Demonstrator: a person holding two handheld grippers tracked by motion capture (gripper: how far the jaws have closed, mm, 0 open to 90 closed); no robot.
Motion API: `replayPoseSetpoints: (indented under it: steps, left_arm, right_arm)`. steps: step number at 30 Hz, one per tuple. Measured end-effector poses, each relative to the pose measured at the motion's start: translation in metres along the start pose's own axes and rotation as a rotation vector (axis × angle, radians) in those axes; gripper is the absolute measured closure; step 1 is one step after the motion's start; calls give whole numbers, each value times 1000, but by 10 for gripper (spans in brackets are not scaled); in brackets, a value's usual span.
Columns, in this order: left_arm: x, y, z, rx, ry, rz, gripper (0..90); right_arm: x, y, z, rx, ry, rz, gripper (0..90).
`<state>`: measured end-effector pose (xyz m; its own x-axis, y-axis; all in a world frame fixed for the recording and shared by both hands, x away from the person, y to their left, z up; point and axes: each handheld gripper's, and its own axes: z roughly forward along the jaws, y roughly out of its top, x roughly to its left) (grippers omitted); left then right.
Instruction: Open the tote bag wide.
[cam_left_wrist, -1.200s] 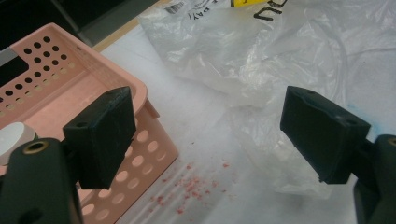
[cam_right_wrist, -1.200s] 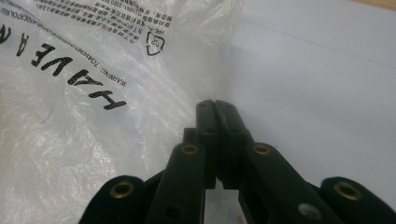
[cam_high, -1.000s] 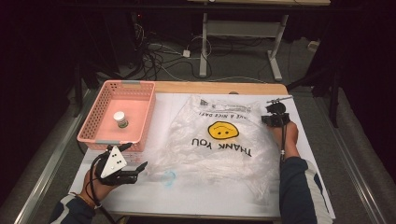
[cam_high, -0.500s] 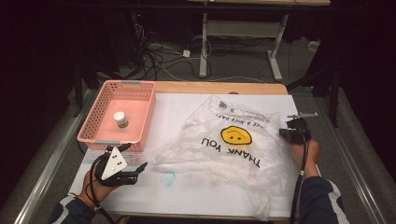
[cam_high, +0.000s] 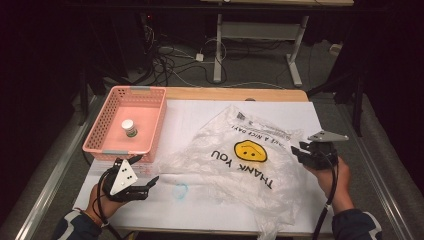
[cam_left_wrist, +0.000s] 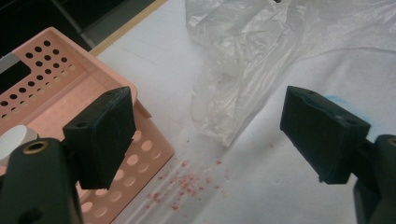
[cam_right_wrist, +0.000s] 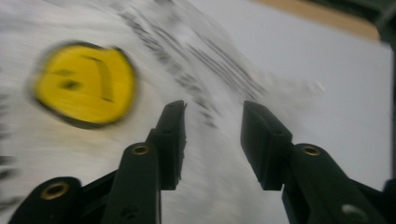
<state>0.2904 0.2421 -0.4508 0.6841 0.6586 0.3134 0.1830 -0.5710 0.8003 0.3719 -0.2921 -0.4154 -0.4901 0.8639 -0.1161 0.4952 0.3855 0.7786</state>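
White paper covers the table (cam_high: 200, 210), with a pink basket (cam_high: 150, 100) at far left holding a small white-capped bottle (cam_high: 129, 127). My left gripper (cam_high: 145, 172) rests near the basket, jaws spread wide. My right gripper (cam_high: 298, 148), jaws parted around nothing, sits at the plastic bag's (cam_high: 235, 170) right edge.

Both grippers are black. The left gripper (cam_high: 141, 174) carries a white three-cornered plate with dark dots; the right gripper (cam_high: 300, 150) carries a grey one. Black cables trail from each toward the near edge. Blocky jaws show brass-coloured screws at their bases. Dark blue sleeves (cam_high: 355, 226) cover both forearms.
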Motion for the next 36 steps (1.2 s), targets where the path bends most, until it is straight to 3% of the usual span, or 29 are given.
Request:
replayPoseSetpoints:
  steps: [2,5,8,9,10,15,18,25,26,27,28,29,36]
  left_arm:
    - [0,0,0,3,1,2,177]
    - [-1,0,1,12,-4,11,177]
    - [-2,0,1,11,-7,11,177]
    - [-2,0,1,11,-7,11,177]
    - [-2,0,1,14,-4,13,177]
    - [-3,0,2,12,-8,9,176]
    - [-3,0,3,18,-13,14,176]
    - [-3,0,4,18,-15,12,176]
    - [-3,0,4,18,-16,12,176]
    - [-4,0,4,19,-16,13,176]
    - [-3,0,4,21,-17,16,176]
    - [-3,0,4,22,-17,16,176]
    - [-2,0,2,19,-9,15,176]
  right_arm:
    - [25,10,-9,-61,78,-73,569]
    - [64,19,-10,-78,206,-168,525]
    - [101,23,-1,-46,307,-247,494]
    - [101,23,-1,-46,307,-247,494]
    - [123,24,5,-22,361,-297,487]
    - [161,18,27,63,460,-401,480]
    - [170,13,41,126,481,-417,480]
    - [173,6,63,217,472,-405,639]
    - [171,6,65,201,476,-388,746]
    - [171,6,65,201,476,-388,746]
    - [170,7,66,200,450,-385,851]
    - [169,7,67,199,440,-376,897]
    - [164,12,69,168,390,-353,900]
